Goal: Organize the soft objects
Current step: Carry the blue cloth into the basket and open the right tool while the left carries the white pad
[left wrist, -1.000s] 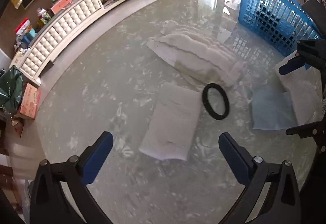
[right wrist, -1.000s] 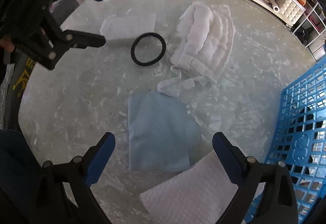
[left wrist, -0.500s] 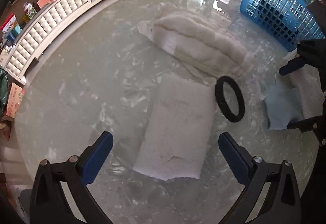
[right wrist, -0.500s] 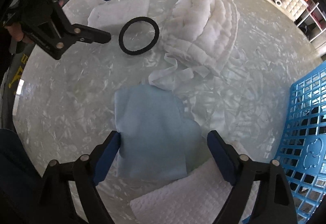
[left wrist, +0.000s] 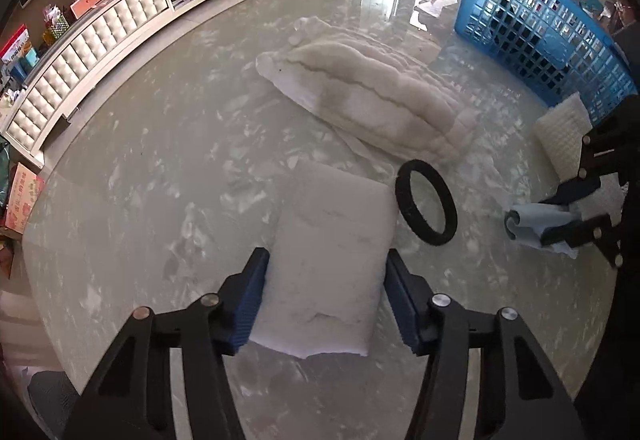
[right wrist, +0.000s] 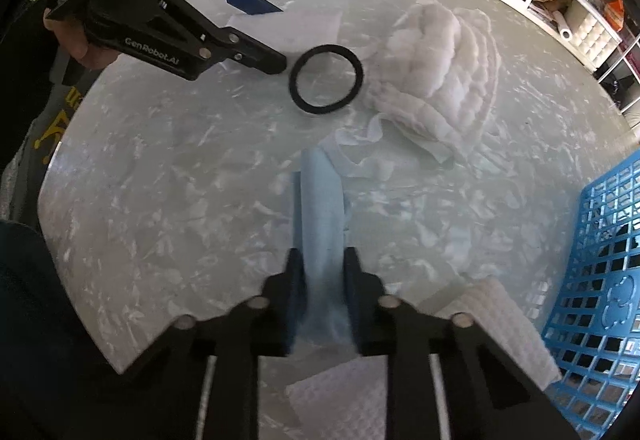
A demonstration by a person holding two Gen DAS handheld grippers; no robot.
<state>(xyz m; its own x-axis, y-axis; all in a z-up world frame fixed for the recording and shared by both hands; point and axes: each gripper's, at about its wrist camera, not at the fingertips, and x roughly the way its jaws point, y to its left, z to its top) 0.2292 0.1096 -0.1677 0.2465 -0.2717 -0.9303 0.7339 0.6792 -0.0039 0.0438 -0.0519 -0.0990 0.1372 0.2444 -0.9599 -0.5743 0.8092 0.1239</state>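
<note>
A: Your left gripper sits low over the flat white foam pad, its blue fingers about as far apart as the pad is wide, one along each long side. Whether they press its edges, I cannot tell from the left wrist view.

B: And your right gripper?

A: Its fingers are drawn narrow, pinching the light blue cloth, which stands up between them as a folded ridge. Only the left wrist view shows the cloth's far end — curled into a small roll past the fingertips.

B: What does the right wrist view add?

A: Your hand on the left gripper's handle, and the waffle-textured white towel lying just beside the basket, partly under your right gripper.

B: The basket?

A: Blue plastic lattice, standing on the glossy, marbled round table. Something dark shows through its holes; I cannot tell what.

B: The rest?

A: A ribbed, fluffy white blanket lies bunched mid-table, a thin white strip trailing from it. The black ring lies flat just beside the foam pad — between the pad and the blue cloth.
</note>
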